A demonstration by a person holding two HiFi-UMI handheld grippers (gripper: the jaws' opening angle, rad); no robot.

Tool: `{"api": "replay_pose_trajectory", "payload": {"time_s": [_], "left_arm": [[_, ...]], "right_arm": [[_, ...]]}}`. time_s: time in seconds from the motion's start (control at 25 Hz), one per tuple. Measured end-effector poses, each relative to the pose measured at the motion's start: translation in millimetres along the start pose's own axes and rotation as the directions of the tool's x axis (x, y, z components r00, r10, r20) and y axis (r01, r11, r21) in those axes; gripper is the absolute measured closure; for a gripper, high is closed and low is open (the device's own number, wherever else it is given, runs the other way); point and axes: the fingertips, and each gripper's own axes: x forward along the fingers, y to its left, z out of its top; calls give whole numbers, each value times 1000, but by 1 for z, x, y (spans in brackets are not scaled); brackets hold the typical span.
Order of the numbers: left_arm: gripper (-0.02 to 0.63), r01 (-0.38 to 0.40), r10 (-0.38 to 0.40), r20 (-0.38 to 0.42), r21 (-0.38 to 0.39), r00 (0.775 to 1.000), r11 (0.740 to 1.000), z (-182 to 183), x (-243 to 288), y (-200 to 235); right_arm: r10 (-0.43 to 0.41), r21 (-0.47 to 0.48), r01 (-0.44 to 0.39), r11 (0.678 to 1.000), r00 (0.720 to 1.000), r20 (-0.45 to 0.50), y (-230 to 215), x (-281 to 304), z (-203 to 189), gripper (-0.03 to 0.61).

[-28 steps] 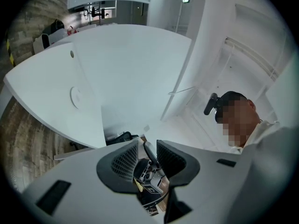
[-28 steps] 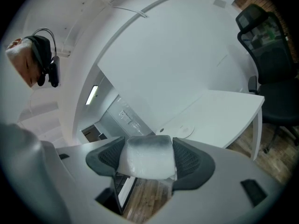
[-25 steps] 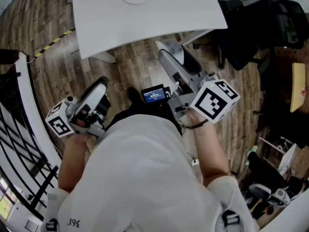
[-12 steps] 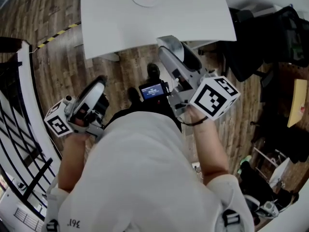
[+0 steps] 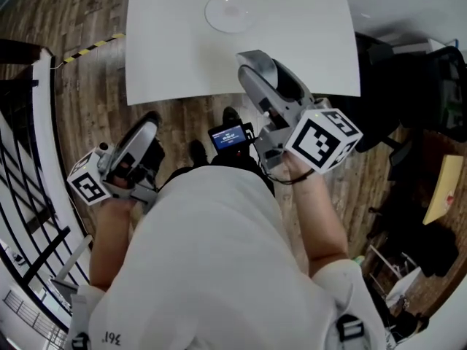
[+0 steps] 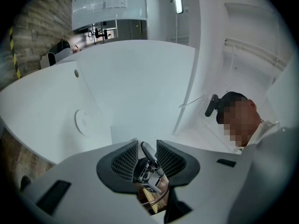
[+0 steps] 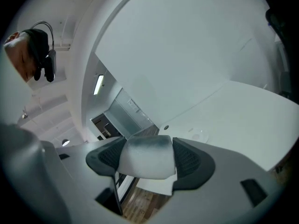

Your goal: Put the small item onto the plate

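A clear glass plate [image 5: 230,13] sits on the white table [image 5: 306,57], near its far side. My right gripper [image 5: 254,64] reaches over the table's near edge, short of the plate and slightly right of it. In the right gripper view this gripper [image 7: 148,146] is shut on a small white-grey soft block [image 7: 147,158], and the plate [image 7: 198,135] shows faintly beyond. My left gripper [image 5: 146,126] hangs low at the left over the wooden floor, away from the table. Seen in its own view, the left gripper [image 6: 147,148] has a narrow gap between its pads with nothing in it.
A black railing [image 5: 29,217] runs along the left. Yellow-black tape [image 5: 87,48] marks the floor by the table's left corner. Dark chairs and bags [image 5: 430,86] stand to the right. A small lit screen [image 5: 228,136] sits at the person's chest.
The table and plate have drawn nearer and lower in the head view. My right gripper now overlaps the table's near edge, still holding the block. The left gripper has barely moved.
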Motion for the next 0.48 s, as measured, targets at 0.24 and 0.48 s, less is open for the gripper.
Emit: {"api": "replay_pose_trajectory", "payload": {"time_s": [0.24, 0.48], "left_arm": [[506, -40, 39, 29, 12, 999, 999, 14, 36, 20], [506, -93, 92, 28, 6, 995, 996, 12, 60, 47]], "right_arm": [[22, 2, -22, 1000, 999, -50, -29, 27, 23, 261], [14, 13, -13, 1000, 993, -116, -70, 49, 27, 261]]}}
